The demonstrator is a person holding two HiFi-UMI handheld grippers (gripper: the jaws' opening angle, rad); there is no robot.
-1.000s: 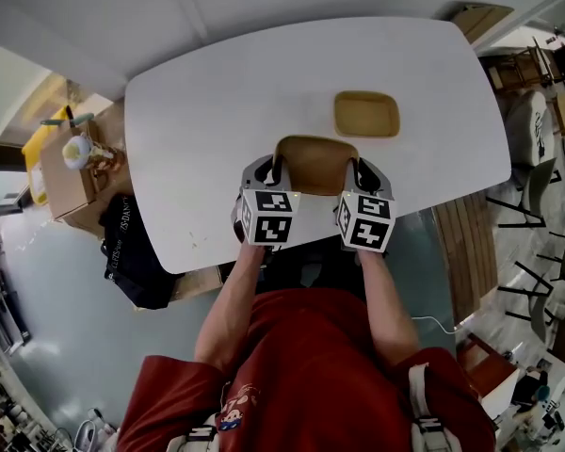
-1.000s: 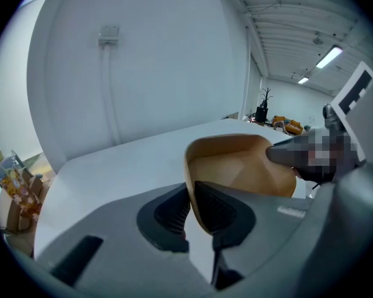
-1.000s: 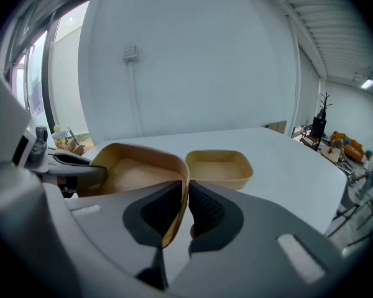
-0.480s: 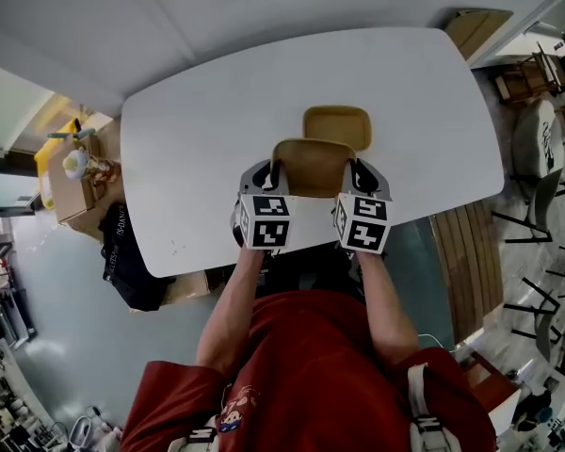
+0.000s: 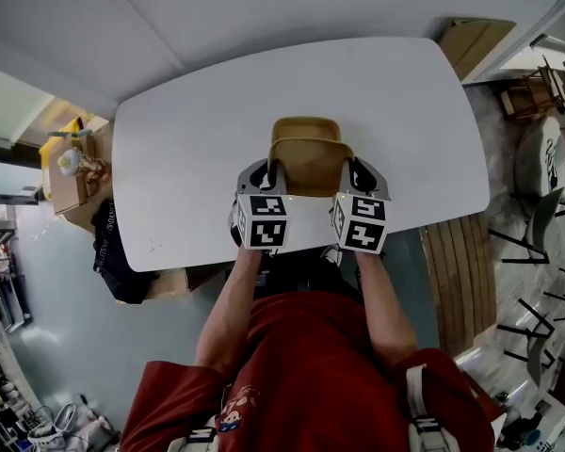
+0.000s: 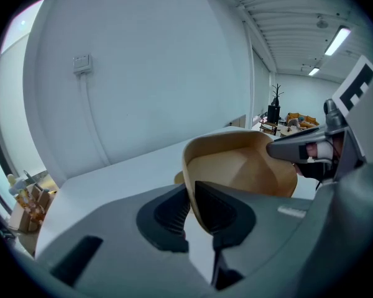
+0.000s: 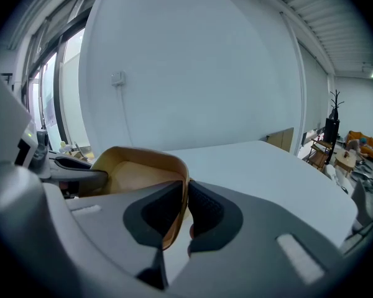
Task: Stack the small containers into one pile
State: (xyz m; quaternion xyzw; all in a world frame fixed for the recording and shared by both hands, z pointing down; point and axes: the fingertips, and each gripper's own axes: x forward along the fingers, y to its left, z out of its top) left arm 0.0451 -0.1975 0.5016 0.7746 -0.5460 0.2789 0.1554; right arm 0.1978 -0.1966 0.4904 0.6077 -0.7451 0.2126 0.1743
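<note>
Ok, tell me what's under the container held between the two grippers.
Under the held container, a second tan container shows only its far rim in the head view, resting on the white table. The rest of it is covered, as is whether the two touch.

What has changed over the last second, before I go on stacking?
The left hand-held gripper and the right hand-held gripper carried the held container forward over the table until it covers the second container, which had stood apart, farther off and to the right. Whether it is seated yet does not show. Unchanged: each gripper stays clamped on a side wall; nothing let go.
</note>
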